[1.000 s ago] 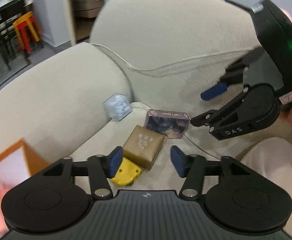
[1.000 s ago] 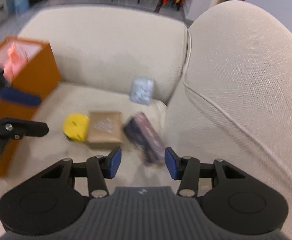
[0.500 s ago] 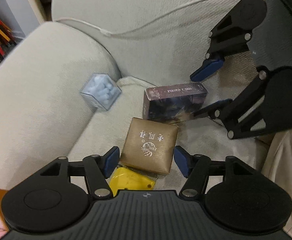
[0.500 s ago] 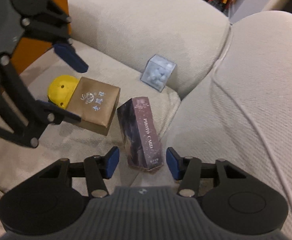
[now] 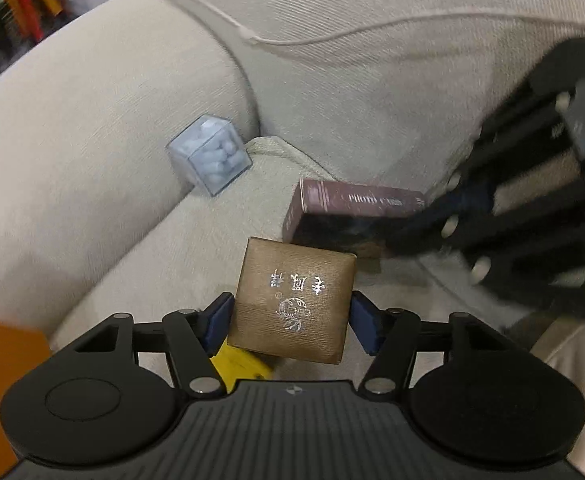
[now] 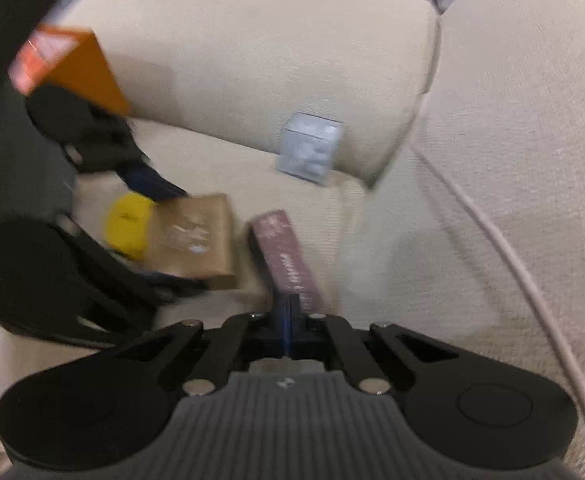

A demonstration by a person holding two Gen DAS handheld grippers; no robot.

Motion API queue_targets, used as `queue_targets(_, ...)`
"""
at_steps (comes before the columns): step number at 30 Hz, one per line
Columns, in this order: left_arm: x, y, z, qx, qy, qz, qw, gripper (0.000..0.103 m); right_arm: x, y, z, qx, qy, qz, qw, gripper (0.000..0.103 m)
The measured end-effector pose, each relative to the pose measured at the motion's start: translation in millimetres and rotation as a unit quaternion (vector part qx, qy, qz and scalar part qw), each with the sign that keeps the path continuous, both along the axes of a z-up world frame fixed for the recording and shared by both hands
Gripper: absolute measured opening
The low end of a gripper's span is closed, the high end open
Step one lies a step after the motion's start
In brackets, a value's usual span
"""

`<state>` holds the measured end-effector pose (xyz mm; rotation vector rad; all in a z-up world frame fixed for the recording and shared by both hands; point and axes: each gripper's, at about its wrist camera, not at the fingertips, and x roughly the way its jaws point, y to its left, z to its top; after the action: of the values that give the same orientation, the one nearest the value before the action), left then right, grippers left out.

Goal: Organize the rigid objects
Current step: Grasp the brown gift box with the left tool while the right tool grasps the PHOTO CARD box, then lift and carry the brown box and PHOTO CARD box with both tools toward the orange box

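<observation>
On the beige sofa seat lie a gold-brown square box (image 5: 294, 300), a yellow object (image 5: 242, 362) under it, a dark purple photo-card box (image 5: 352, 216) and a clear cube of pale blue beads (image 5: 210, 154). My left gripper (image 5: 290, 320) is shut on the gold-brown box, a blue pad on each side. In the right wrist view my right gripper (image 6: 290, 316) is shut, its pads pressed together, right at the near end of the purple box (image 6: 286, 260). The gold-brown box (image 6: 194, 236), the yellow object (image 6: 126, 226) and the cube (image 6: 310, 152) show there too.
An orange box (image 6: 72, 64) stands at the left of the seat, also in the left wrist view (image 5: 0, 380). The sofa armrest (image 5: 92, 120) and backrest (image 5: 392, 60) wall in the corner. Red and yellow stools (image 5: 32, 0) stand on the floor behind.
My left gripper has moved forward and closed its pads on the gold-brown box. My right gripper has gone from open to shut and has dropped close to the purple box.
</observation>
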<state>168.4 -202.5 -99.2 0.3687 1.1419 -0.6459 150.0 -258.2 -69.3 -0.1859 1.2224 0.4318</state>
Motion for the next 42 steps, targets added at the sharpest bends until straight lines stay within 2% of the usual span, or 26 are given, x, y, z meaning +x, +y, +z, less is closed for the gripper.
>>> queue_targets(1,-3,2,1,-0.003,0.001,0.01,0.9999,0.071,-1,2,-1,0.004,0.004,0.004,1.0,0.0)
queue_targets(4,-9,1,2,0.0,-0.011,0.03,0.9995,0.071,-5,10,-8,-0.048,-0.017,0.021,0.998,0.0)
queue_targets(6,-14,3,5,-0.006,-0.023,0.038,0.999,0.071,-6,13,-7,-0.059,-0.025,0.024,0.998,0.007)
queue_targets(7,-17,5,7,-0.01,-0.028,0.04,0.9987,0.071,-7,13,-5,-0.06,-0.032,0.028,0.997,0.019)
queue_targets(8,-19,7,10,-0.013,-0.033,0.042,0.9985,0.07,-8,14,-1,-0.062,-0.043,0.03,0.997,0.04)
queue_targets(10,-26,12,16,-0.014,-0.045,0.05,0.9976,0.07,-12,17,6,-0.08,-0.082,0.037,0.993,0.057)
queue_targets(11,-27,15,18,-0.014,-0.047,0.057,0.9972,0.07,-14,19,7,-0.095,-0.099,0.045,0.989,0.058)
queue_targets(14,-25,21,18,-0.014,-0.047,0.068,0.9964,0.069,-12,17,-6,-0.129,-0.101,0.048,0.985,0.057)
queue_targets(17,-23,22,13,-0.009,-0.046,0.078,0.9959,0.069,-16,25,-20,-0.161,-0.104,0.074,0.979,0.053)
queue_targets(18,-24,23,12,-0.01,-0.047,0.08,0.9957,0.069,-16,25,-25,-0.158,-0.094,0.078,0.98,0.052)
queue_targets(20,-27,25,11,-0.011,-0.048,0.082,0.9954,0.069,-14,24,-34,-0.156,-0.072,0.077,0.982,0.038)
queue_targets(22,-30,28,13,-0.011,-0.048,0.084,0.9952,0.069,-14,24,-38,-0.161,-0.067,0.075,0.982,0.035)
queue_targets(26,-34,35,13,-0.012,-0.046,0.1,0.9939,0.069,-11,19,-33,-0.138,-0.058,0.054,0.987,0.028)
queue_targets(29,-44,42,22,-0.016,-0.047,0.107,0.993,0.069,-8,13,-22,-0.091,-0.047,0.017,0.995,0.022)
queue_targets(32,-57,50,29,-0.014,-0.051,0.114,0.992,0.069,-10,12,-8,-0.045,-0.044,0.001,0.998,0.021)
queue_targets(35,-71,57,31,-0.011,-0.052,0.115,0.9919,0.069,-17,8,1,0.005,-0.021,-0.021,1.0,0.021)
queue_targets(39,-89,66,25,-0.006,-0.052,0.126,0.9907,0.069,-28,6,2,0.068,0.032,-0.066,0.995,0.021)
queue_targets(42,-95,70,18,-0.016,-0.042,0.14,0.9891,0.069,-30,0,-3,0.099,0.062,-0.102,0.988,0.022)
